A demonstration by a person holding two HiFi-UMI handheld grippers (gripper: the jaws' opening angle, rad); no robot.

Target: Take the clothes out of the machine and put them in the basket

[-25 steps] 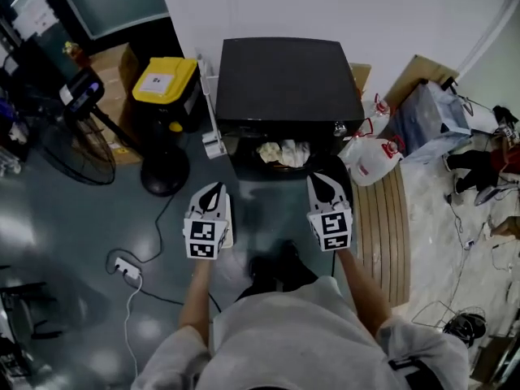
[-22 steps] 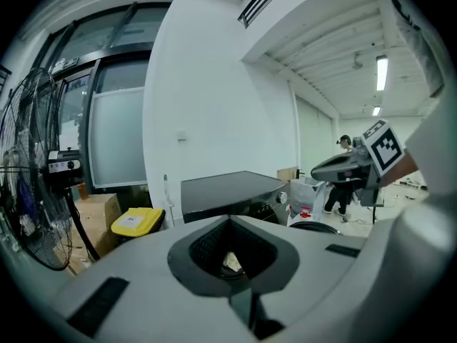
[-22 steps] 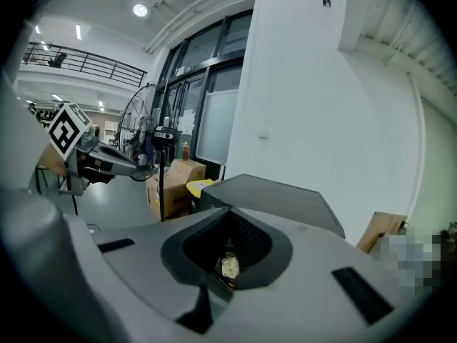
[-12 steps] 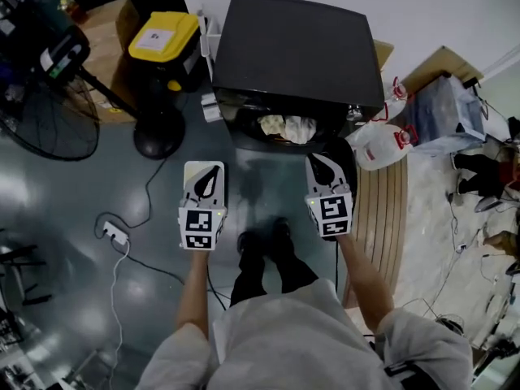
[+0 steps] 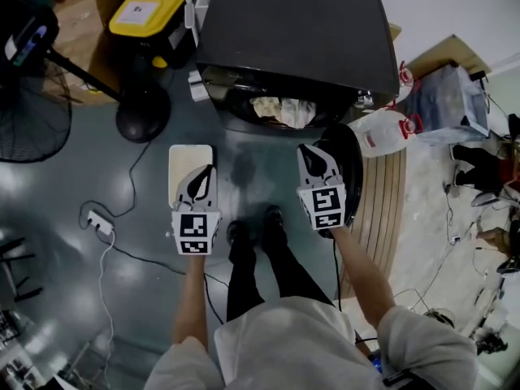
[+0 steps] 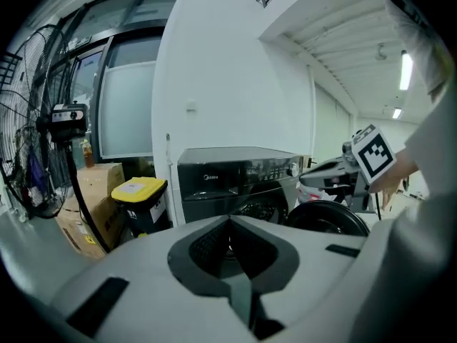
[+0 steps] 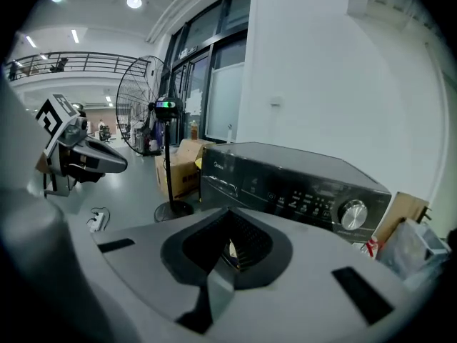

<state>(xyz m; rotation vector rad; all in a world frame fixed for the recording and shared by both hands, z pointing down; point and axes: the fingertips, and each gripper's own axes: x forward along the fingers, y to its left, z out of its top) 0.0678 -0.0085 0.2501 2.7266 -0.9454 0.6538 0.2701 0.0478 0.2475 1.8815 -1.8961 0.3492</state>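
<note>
1. The clothes are lying bunched in the mouth of the drum, pale against the dark opening. None are out yet, so I am judging the task to be at its very start.
2. The machine is standing with its round door swung open to the right, which is leaving the drum free to reach into.
3. The right tool is hanging just in front of that door, clenched with nothing between its jaws and pointing toward the drum.
4. The left tool is likewise clenched and empty. It is hovering over a pale rectangular thing on the floor, possibly the basket, set close so that the carry is short.
5. Both tools are going to need opening before any grab.
</note>
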